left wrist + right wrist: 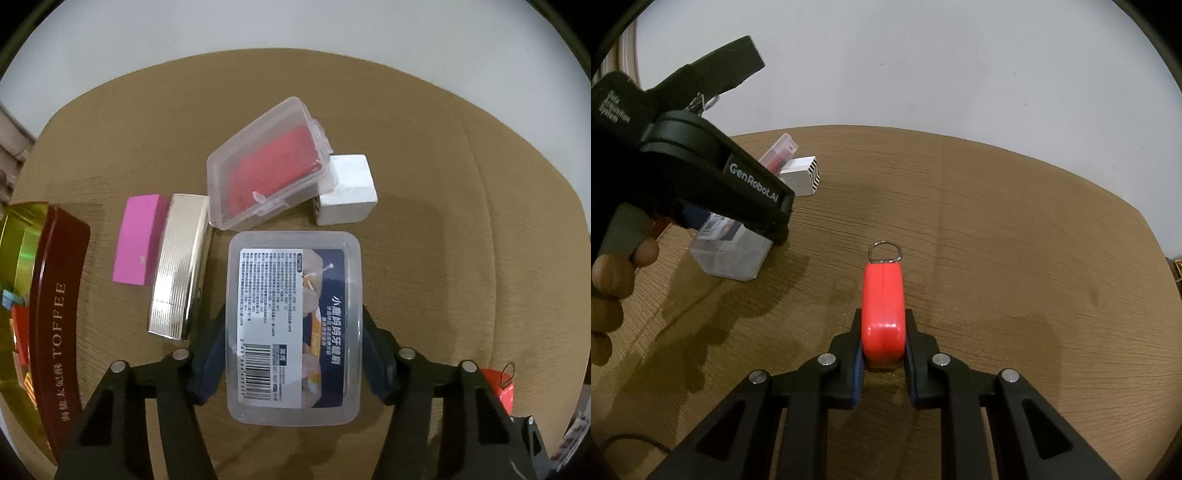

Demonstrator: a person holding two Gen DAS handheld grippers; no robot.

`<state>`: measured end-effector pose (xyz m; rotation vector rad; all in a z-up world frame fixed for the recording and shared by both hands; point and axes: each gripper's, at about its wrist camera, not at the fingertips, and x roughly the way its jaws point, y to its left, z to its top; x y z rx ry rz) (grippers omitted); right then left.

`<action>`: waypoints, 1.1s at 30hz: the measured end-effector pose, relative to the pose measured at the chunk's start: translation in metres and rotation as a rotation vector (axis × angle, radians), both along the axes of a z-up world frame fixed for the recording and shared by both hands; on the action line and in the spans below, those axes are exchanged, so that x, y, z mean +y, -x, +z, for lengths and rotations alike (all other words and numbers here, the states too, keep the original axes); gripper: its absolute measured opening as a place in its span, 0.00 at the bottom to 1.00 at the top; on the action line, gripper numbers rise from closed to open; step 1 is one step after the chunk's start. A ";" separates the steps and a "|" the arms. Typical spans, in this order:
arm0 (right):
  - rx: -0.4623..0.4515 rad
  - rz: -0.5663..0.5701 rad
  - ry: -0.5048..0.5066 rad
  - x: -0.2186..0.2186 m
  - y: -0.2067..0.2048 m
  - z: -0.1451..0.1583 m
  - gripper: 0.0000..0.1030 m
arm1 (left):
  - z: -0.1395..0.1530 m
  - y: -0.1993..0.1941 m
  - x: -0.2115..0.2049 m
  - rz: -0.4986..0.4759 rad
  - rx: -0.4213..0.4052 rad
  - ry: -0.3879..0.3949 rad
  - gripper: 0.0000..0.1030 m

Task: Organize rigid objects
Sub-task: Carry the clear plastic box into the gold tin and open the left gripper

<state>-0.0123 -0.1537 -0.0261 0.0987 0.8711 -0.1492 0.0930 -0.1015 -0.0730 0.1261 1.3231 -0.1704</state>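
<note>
Two boxes were crowded just ahead of the labelled box [293, 325], which was clamped in the left gripper [294, 328]: a clear case [267, 162] propped on a white block [347, 190]. A red fob [882, 314] was pinched by the right gripper [883, 354]. A gold case [181, 264], pink block [138, 240] and toffee tin [55, 317] were ranged leftward on the wooden table [1015, 240], backed by a white wall [923, 66].

A domestic room is suggested rather than a lab or shop: a rounded wood-grain table [424, 229] is set against a plain pale wall [295, 26] filling the top of both views. Household oddments are spread across it, among them a toffee tin [55, 314] at the left edge, a labelled plastic box [295, 325] and a gold ribbed case [181, 266]
</note>
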 end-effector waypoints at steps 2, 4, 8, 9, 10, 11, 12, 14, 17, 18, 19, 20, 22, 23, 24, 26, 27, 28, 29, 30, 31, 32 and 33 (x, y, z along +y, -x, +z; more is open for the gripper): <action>0.000 0.000 -0.001 0.000 0.000 0.001 0.17 | 0.000 0.002 -0.001 -0.016 -0.009 -0.009 0.56; 0.001 0.000 0.002 0.001 0.000 0.001 0.17 | 0.004 0.007 -0.001 -0.027 -0.017 -0.014 0.56; 0.002 0.000 0.004 0.001 -0.001 0.000 0.17 | 0.009 0.017 -0.004 -0.051 -0.048 -0.028 0.56; 0.002 0.000 0.005 0.001 -0.001 0.000 0.17 | 0.011 0.019 -0.005 -0.058 -0.057 -0.031 0.56; 0.003 0.000 0.007 0.001 -0.001 0.000 0.17 | 0.012 0.022 -0.006 -0.064 -0.063 -0.031 0.56; 0.002 0.000 0.007 0.001 -0.001 0.000 0.17 | 0.014 0.025 -0.003 -0.069 -0.067 -0.032 0.56; 0.002 -0.001 0.006 0.001 -0.001 -0.001 0.17 | 0.015 0.029 -0.003 -0.074 -0.070 -0.035 0.56; 0.002 -0.001 0.006 0.001 -0.001 -0.002 0.17 | 0.019 0.036 -0.004 -0.083 -0.081 -0.030 0.56; 0.002 -0.001 0.007 0.001 -0.001 -0.001 0.17 | 0.024 0.048 -0.006 -0.104 -0.116 -0.056 0.56; 0.002 -0.001 0.007 0.001 -0.001 -0.002 0.17 | 0.025 0.052 -0.006 -0.111 -0.125 -0.058 0.56; 0.002 -0.001 0.006 0.001 -0.001 -0.002 0.17 | 0.027 0.055 -0.007 -0.118 -0.131 -0.060 0.56; 0.002 -0.001 0.006 0.001 -0.001 -0.002 0.17 | 0.028 0.058 -0.007 -0.122 -0.133 -0.060 0.56; 0.002 -0.002 0.007 0.001 -0.001 -0.002 0.17 | 0.031 0.059 -0.009 -0.125 -0.132 -0.050 0.56; 0.002 -0.002 0.008 0.001 -0.001 -0.002 0.17 | 0.029 0.058 -0.011 -0.126 -0.131 -0.050 0.56; 0.002 -0.002 0.007 0.001 -0.001 -0.002 0.17 | 0.031 0.060 -0.008 -0.127 -0.134 -0.050 0.56; 0.002 -0.002 0.006 0.001 -0.001 -0.002 0.17 | 0.036 0.064 -0.004 -0.135 -0.147 -0.051 0.56; 0.002 -0.002 0.006 0.001 -0.001 -0.001 0.17 | 0.039 0.067 -0.002 -0.140 -0.154 -0.059 0.56; 0.003 -0.002 0.007 0.001 -0.001 -0.002 0.17 | 0.042 0.068 0.000 -0.145 -0.158 -0.060 0.56; 0.003 -0.002 0.008 0.001 -0.001 -0.002 0.17 | 0.045 0.070 0.006 -0.148 -0.160 -0.056 0.56; 0.003 -0.003 0.008 0.001 -0.001 -0.002 0.17 | 0.045 0.073 0.009 -0.146 -0.159 -0.054 0.56; 0.003 -0.003 0.009 0.001 -0.001 -0.002 0.17 | 0.046 0.074 0.010 -0.143 -0.156 -0.052 0.56; 0.003 -0.003 0.009 0.001 -0.001 -0.001 0.17 | 0.048 0.076 0.010 -0.140 -0.155 -0.047 0.56; 0.003 -0.003 0.009 0.001 -0.002 -0.002 0.17 | 0.048 0.077 0.012 -0.138 -0.155 -0.043 0.56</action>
